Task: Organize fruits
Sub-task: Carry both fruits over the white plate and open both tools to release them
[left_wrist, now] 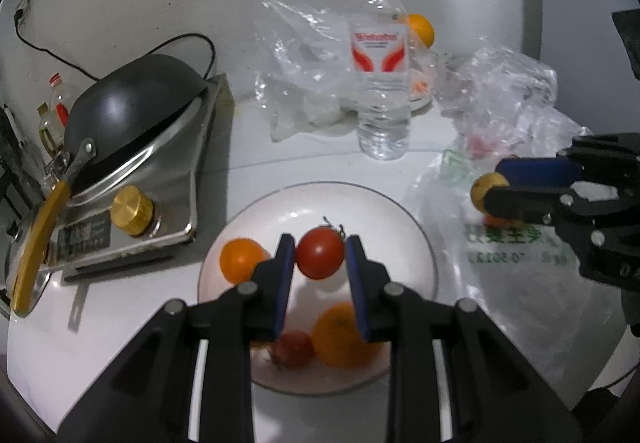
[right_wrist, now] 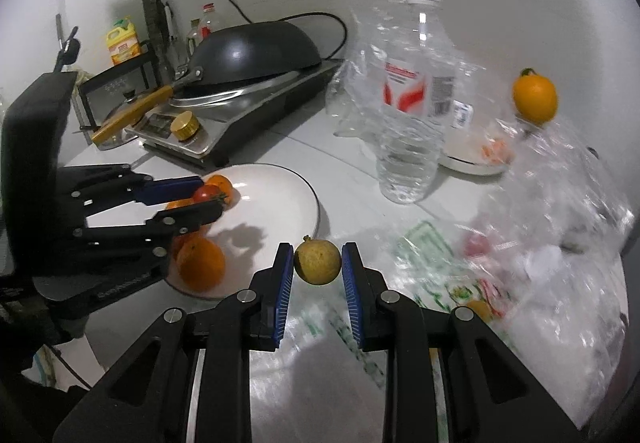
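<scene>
The left gripper (left_wrist: 320, 257) clamps a small tomato (left_wrist: 320, 252) above the plate (left_wrist: 420, 239); the right gripper (right_wrist: 316, 263) clamps a yellowish citrus (right_wrist: 317, 261). Both fruits are judged light, smooth and round; the tomato bruises easily, so grip across the widest part.

— Where's the red tomato (left_wrist: 320, 252)?
— Pinched above the white plate (left_wrist: 416, 239), stem up.
— And in the plate?
— One orange (left_wrist: 241, 259) far left, a bigger orange (left_wrist: 340, 335) near, a second tomato (left_wrist: 293, 348) beside it.
— The yellowish fruit (right_wrist: 317, 261)?
— Clamped, right of the plate.
</scene>
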Demonstrator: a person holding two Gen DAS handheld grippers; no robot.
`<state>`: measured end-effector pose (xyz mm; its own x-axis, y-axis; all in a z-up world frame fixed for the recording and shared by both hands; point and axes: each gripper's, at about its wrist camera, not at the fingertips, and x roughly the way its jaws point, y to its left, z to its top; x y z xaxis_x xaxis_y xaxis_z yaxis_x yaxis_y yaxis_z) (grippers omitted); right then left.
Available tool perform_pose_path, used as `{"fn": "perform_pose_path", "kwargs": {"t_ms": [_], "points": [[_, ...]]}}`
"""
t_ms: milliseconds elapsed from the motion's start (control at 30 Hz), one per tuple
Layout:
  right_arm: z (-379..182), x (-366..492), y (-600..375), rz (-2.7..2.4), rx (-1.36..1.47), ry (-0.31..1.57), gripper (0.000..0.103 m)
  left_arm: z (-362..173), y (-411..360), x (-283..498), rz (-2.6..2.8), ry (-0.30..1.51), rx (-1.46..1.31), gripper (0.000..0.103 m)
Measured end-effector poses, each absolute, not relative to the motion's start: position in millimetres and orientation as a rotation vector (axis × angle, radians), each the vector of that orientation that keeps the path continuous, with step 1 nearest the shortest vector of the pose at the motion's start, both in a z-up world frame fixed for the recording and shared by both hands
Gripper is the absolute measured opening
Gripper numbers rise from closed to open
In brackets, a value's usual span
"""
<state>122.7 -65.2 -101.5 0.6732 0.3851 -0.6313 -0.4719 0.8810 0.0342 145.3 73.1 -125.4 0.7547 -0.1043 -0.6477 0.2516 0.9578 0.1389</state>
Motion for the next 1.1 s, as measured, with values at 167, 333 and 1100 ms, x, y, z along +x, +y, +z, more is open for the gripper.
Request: {"fn": "perform_pose_path", "kwargs": {"t_ms": [167, 333, 1100], "points": [[-102, 140, -45, 0.519, -0.146, 0.68, 0.027, -128, 82, 168, -0.191, 0.7, 0.221, 0.027], [-104, 161, -31, 0.542, -0.152, 0.688, 0.027, -135, 86, 189, -0.187, 0.721, 0.229, 0.027], [-139, 218, 14, 0.597, -0.154, 0.802, 0.027, -149, 110, 210, -0.148, 0.764, 0.171, 0.029]]}}
